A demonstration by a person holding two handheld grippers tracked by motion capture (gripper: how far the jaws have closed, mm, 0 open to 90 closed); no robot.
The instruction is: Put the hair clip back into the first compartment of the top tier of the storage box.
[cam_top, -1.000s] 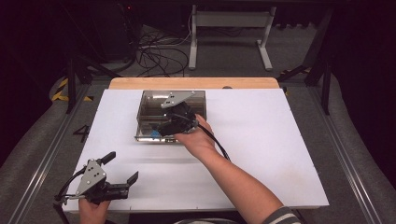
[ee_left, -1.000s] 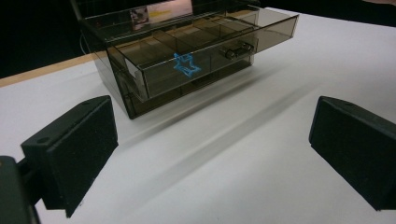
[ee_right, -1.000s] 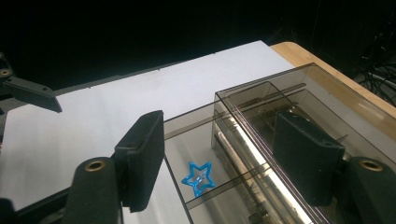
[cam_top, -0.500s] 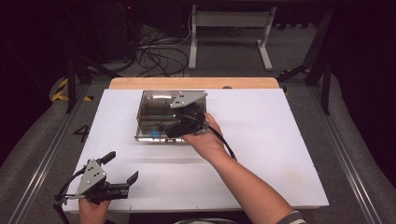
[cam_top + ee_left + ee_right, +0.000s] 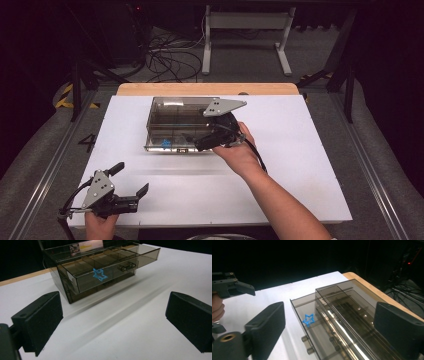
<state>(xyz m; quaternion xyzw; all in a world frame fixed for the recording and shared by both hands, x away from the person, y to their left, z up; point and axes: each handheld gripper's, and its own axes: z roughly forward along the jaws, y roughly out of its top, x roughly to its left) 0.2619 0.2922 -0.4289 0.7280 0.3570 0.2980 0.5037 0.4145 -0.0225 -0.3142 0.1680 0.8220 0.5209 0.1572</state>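
A smoky see-through drawer box [image 5: 175,117] stands at the back middle of the white table [image 5: 300,165]. Its top drawer [image 5: 107,267] is pulled out, and a blue star [image 5: 165,143] [image 5: 100,275] [image 5: 308,319] lies inside near the front wall. My right gripper [image 5: 207,134] [image 5: 332,322] hovers at the box's right front corner, open, with nothing held and the box showing between its jaws. My left gripper [image 5: 131,179] [image 5: 112,322] is open and empty near the table's front left corner, aimed at the box from well back.
A wooden strip [image 5: 205,89] runs along the table's far edge. Cables [image 5: 170,55] and a metal stand [image 5: 245,35] sit on the floor behind. The drawer fronts carry small knobs [image 5: 127,266]. Bare white tabletop lies between the left gripper and the box.
My right hand and gripper have shifted to the right and slightly back, from the front of the open drawer toward the box's right corner. The left gripper has stayed put.
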